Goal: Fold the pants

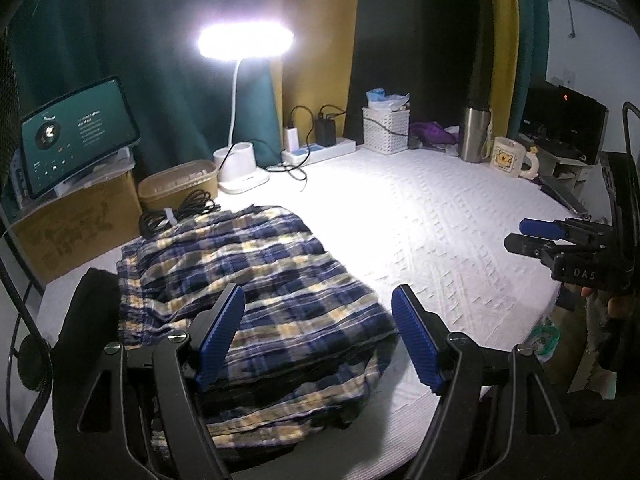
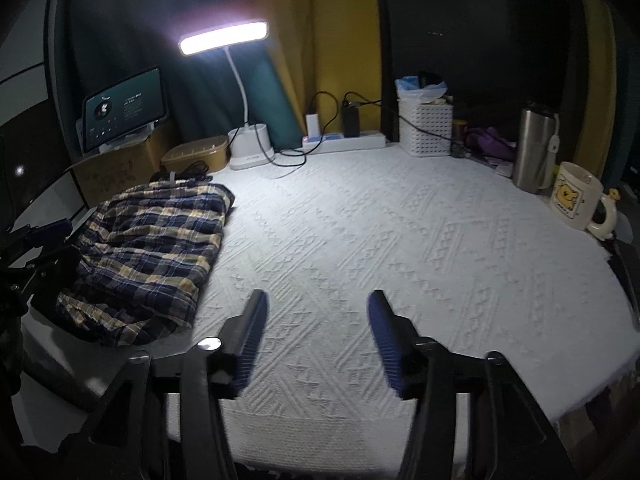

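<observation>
While the pants [image 1: 256, 300] lie folded into a thick, rumpled bundle at the left side of the white cloth [image 1: 440, 232], their long axis runs from the near edge of the table away toward the cardboard box [image 1: 76, 232] and the coiled black cable [image 1: 180, 212] at the back left. The fabric is a crinkled plaid of navy, cream and pale yellow, with a gathered waistband showing on the bundle's left side. The cloth under it is woven with raised diamond and zigzag bands. The left gripper [image 1: 318, 336] hangs over the near end of the bundle with its ribbed blue pads wide apart and nothing between them. The right gripper [image 2: 318, 340] is out over bare cloth, well apart from the pants, its jaws spread and empty; in the left wrist view it shows at the right edge, and the white letters on its black body seem to read "OAS". At the back stand a lit desk lamp [image 1: 244, 40], a tablet [image 1: 76, 136] with small unreadable text, a white lattice basket [image 1: 386, 130], a steel tumbler [image 1: 474, 136] and a cream mug [image 1: 508, 158] printed with a yellow cartoon animal.
</observation>
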Demonstrator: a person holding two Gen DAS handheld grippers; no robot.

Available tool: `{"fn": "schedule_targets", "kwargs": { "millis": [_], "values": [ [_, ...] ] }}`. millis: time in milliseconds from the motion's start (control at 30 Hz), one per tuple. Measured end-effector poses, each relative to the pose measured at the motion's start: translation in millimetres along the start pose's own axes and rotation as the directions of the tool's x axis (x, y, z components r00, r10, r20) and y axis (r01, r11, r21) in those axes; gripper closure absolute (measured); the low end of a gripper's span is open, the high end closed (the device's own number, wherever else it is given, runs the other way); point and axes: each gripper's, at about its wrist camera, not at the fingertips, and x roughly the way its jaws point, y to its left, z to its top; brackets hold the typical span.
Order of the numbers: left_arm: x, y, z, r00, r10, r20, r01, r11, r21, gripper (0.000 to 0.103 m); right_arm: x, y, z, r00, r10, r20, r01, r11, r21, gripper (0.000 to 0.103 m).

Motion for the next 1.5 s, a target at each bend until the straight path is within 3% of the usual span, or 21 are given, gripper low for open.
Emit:
{"fn": "schedule_targets", "kwargs": {
  "millis": [1033,1500],
  "values": [
    [-32,-61,37,0.988,-0.08,0.131,0.073,0.996,0.058,0.024,-91,-49,6,0.978,-0.135,0.158,0.126,0.99,0.066,0.033],
    [-56,-77,52,0.972,-0.115,0.203,0.106,0.993,0.053,0.021,-125,-57,8,0.962,-0.18,0.207,0.168,0.983,0.076,0.032]
  ]
}}
